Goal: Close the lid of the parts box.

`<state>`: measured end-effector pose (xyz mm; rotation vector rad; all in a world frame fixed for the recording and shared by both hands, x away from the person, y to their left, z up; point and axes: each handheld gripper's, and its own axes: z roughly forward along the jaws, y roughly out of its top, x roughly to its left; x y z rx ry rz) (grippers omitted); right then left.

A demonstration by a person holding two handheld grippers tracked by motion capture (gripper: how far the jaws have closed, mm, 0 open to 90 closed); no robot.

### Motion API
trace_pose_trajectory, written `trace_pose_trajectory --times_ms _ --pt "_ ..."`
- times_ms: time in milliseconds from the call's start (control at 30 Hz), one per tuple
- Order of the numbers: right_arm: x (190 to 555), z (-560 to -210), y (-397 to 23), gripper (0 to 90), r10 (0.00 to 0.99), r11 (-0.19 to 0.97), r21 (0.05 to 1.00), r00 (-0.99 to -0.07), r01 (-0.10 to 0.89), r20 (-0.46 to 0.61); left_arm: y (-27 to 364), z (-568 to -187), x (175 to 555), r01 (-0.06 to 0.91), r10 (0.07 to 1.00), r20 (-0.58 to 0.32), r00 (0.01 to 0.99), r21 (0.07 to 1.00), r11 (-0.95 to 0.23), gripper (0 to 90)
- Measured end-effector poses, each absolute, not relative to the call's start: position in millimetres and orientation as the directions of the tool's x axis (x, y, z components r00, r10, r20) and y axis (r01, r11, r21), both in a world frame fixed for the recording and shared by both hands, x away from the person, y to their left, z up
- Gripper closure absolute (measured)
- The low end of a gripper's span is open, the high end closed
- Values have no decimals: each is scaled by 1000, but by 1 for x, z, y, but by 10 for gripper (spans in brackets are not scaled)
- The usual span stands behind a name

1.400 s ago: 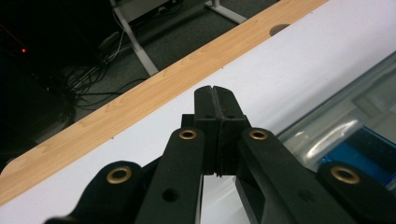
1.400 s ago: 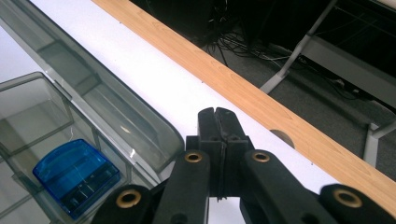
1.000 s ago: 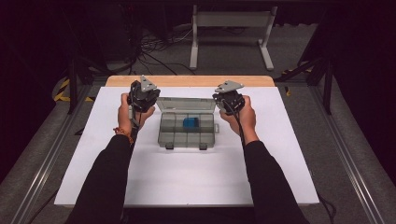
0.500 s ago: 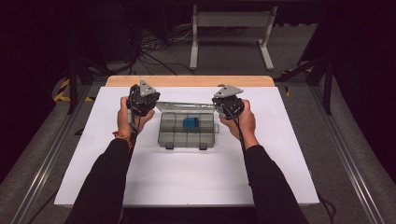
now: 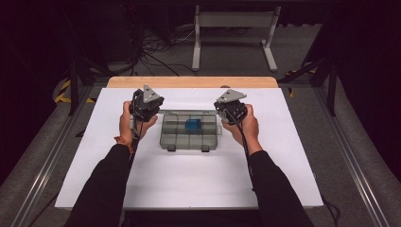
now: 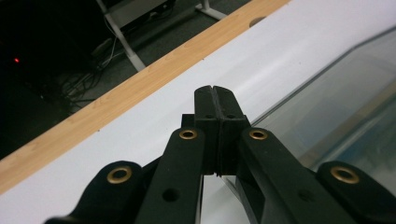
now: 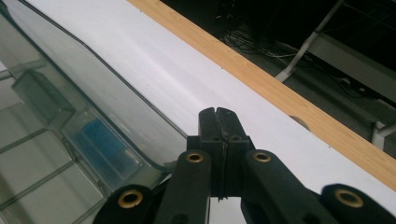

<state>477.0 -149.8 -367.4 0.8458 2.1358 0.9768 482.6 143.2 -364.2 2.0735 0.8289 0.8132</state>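
From above, the clear compartment box point(image 5: 191, 132) lies between my left gripper point(image 5: 145, 105) and right gripper point(image 5: 230, 108), long axis across. In my left gripper view point(image 6: 215, 95), jaws clenched empty, lid rightward. In my right gripper view point(image 7: 218, 115), likewise, lid leftward.

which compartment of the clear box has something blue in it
The back-row compartment just right of centre in the clear organiser box: it holds the blue block. The other compartments look empty.

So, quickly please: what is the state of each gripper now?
Left gripper: closed, holding nothing, beside the clear compartment box.
Right gripper: closed, holding nothing, at the box's other side.
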Motion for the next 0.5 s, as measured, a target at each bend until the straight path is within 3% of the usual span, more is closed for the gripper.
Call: trace_pose_trajectory --times_ms 500 --pt "460 -374 -149 900 708 563 780 -646 273 -285 146 -364 468 254 717 295 632 795 -551 898"
